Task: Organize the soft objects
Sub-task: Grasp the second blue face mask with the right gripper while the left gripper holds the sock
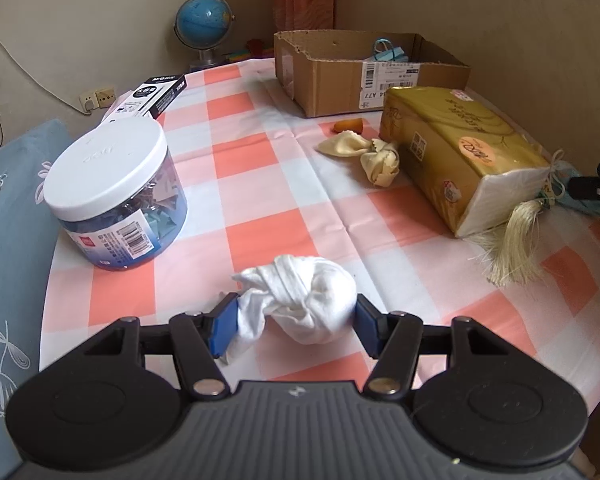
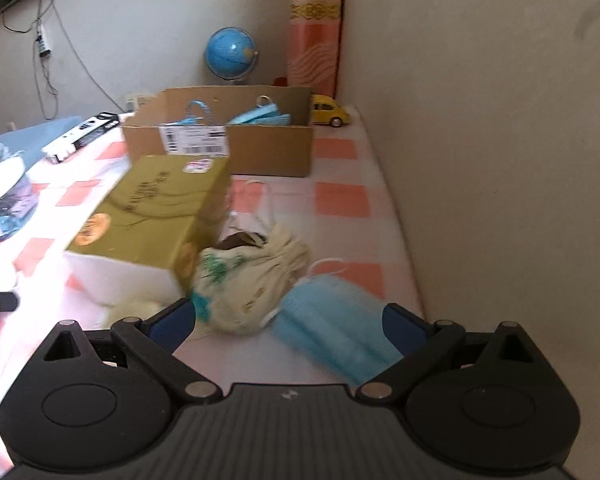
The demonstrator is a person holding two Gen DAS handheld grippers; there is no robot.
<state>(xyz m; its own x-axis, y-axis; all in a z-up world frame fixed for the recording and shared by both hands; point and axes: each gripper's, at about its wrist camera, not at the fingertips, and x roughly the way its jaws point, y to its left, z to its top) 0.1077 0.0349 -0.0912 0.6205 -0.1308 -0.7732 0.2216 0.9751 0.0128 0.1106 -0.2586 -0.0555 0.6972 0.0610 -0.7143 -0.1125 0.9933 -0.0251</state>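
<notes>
Both the left gripper [image 1: 294, 322] and right gripper [image 2: 290, 322] have matte-black linkages, silver pivot screws, blue-padded jaws, and ribbed grey bodies.

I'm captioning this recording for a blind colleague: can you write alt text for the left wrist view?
The left gripper has its blue jaws on either side of a knotted white cloth on a pink-and-white checked tablecloth. Beyond it stand a white-lidded jar at left, a gold tissue pack at right and an open cardboard box at the back.
</notes>
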